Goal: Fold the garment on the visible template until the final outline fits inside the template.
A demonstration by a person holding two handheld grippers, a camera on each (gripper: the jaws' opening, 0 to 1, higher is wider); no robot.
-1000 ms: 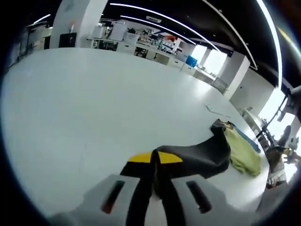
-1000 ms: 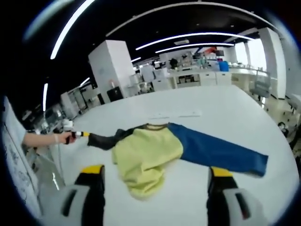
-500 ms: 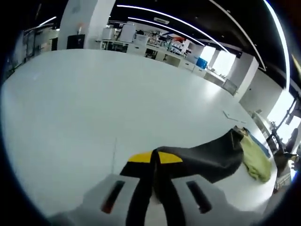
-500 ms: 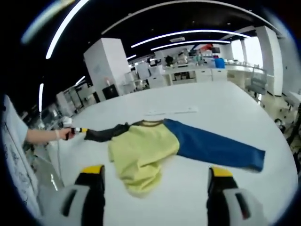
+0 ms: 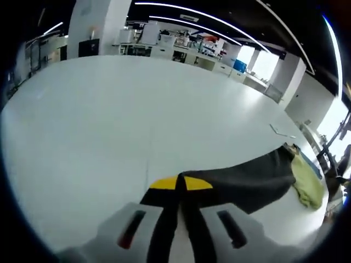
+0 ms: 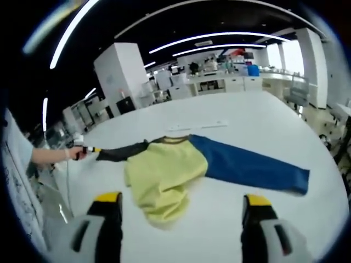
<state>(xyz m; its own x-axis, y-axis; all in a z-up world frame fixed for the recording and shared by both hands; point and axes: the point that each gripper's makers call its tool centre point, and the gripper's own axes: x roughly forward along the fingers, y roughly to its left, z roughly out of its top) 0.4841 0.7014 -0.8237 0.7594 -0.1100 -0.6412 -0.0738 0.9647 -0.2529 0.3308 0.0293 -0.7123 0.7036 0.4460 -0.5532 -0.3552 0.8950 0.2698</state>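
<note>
Jaws of the left gripper (image 5: 179, 189) were clenched on the cuff of the black sleeve (image 5: 247, 176); those of the right gripper (image 6: 181, 211) stood released above the white bench (image 6: 236, 109). The garment (image 6: 164, 175) lay on that bench, blue sleeve (image 6: 252, 167) spread flat. Over the last second the black sleeve had been drawn out straighter, away from the yellow body. Judgement: spreading was nearly complete; folding had not begun.
</note>
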